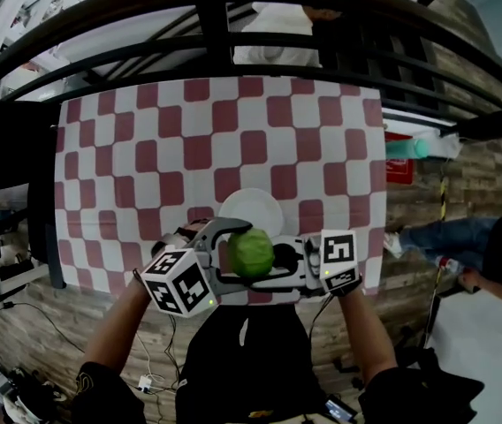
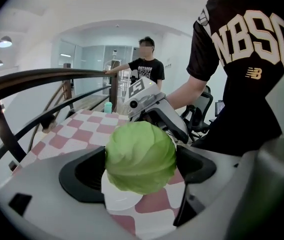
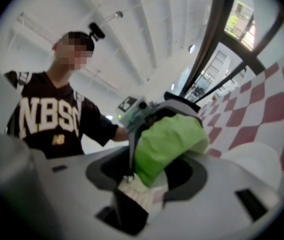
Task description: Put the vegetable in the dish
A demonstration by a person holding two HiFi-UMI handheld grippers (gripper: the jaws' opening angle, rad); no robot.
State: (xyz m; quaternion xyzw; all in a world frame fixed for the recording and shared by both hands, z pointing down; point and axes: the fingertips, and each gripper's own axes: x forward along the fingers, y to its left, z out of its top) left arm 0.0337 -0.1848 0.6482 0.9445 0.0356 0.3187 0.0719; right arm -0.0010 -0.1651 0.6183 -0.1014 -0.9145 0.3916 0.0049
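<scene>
A round green cabbage [image 1: 251, 253] hangs just off the table's near edge, in front of the white dish [image 1: 251, 206]. My left gripper [image 1: 238, 254] and right gripper [image 1: 273, 259] face each other around it. In the left gripper view the cabbage [image 2: 140, 156] fills the gap of the wide-spread jaws, with the dish [image 2: 117, 204] showing below it. I see no pad pressing into the leaves. In the right gripper view the cabbage [image 3: 167, 144] is blurred between that gripper's parted jaws, and the left gripper sits right behind it.
The red-and-white checked tablecloth [image 1: 145, 148] covers the table. A dark metal railing [image 1: 216, 25] curves along the far side. A teal bottle [image 2: 108, 107] stands at one table end, and a person [image 2: 144, 66] stands beyond it. Wooden floor and cables lie around the table.
</scene>
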